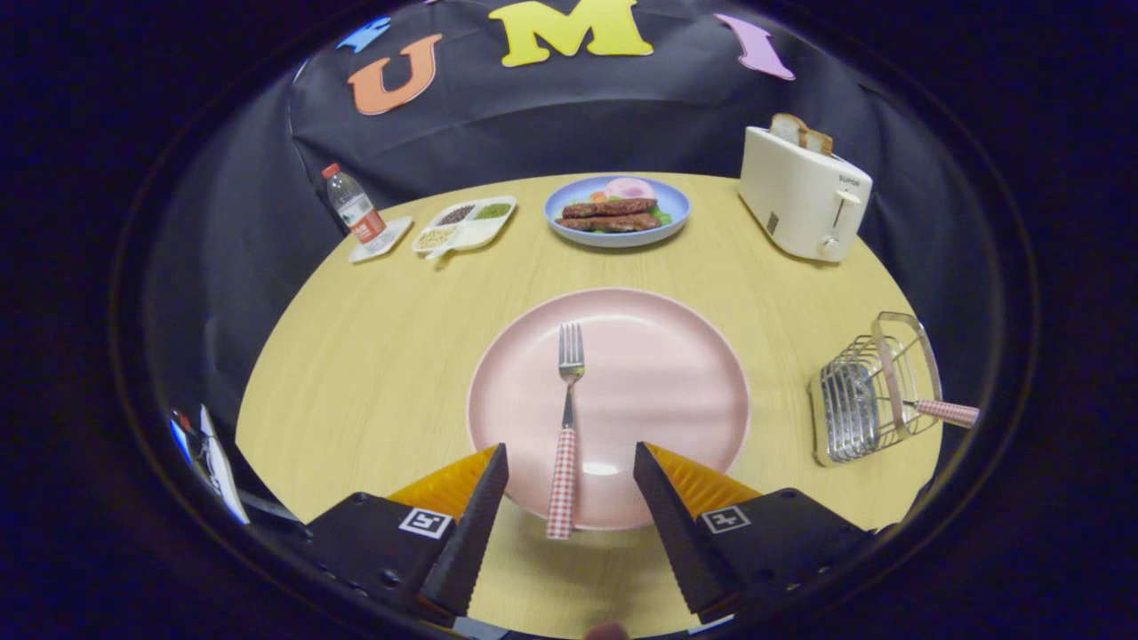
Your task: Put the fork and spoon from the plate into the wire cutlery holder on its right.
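A fork (566, 418) with a red-and-white checked handle lies on the pink plate (676, 391), tines pointing away, its handle end sticking out over the plate's near rim. My gripper (569, 476) is open, one finger on each side of the fork's handle, with clear gaps to both. The wire cutlery holder (867, 391) stands to the right of the plate on the table. A utensil with a checked handle (947, 412) sits in it, handle poking out to the right; its head is hidden by the wires.
On the round wooden table (373, 356), beyond the plate, a blue plate of food (618, 210), a white toaster (803, 191) with bread at the far right, a divided tray (465, 223) and a water bottle (354, 206) at the far left.
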Demonstrator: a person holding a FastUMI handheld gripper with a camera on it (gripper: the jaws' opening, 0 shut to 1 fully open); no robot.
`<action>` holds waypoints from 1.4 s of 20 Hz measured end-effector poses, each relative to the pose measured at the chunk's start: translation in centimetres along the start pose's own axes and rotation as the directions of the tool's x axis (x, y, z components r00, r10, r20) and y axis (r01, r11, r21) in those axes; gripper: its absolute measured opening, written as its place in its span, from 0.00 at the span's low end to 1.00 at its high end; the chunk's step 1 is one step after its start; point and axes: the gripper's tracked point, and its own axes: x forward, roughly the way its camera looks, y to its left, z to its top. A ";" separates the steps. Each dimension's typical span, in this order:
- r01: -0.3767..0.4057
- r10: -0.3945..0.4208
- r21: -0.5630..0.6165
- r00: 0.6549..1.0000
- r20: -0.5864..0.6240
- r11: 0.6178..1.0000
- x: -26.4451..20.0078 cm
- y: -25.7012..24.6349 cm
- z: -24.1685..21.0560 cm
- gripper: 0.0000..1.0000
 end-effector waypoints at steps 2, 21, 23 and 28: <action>0.018 -0.018 -0.012 1.000 -0.023 1.000 1.5 0.1 -0.5 0.76; 0.012 -0.008 0.040 0.994 -0.112 0.999 -6.3 -4.1 5.2 0.05; 0.024 -0.018 0.055 0.994 -0.106 0.998 -9.2 -6.7 6.9 0.05; 0.104 -0.101 0.033 0.991 -0.084 0.994 -14.8 -14.0 9.1 0.05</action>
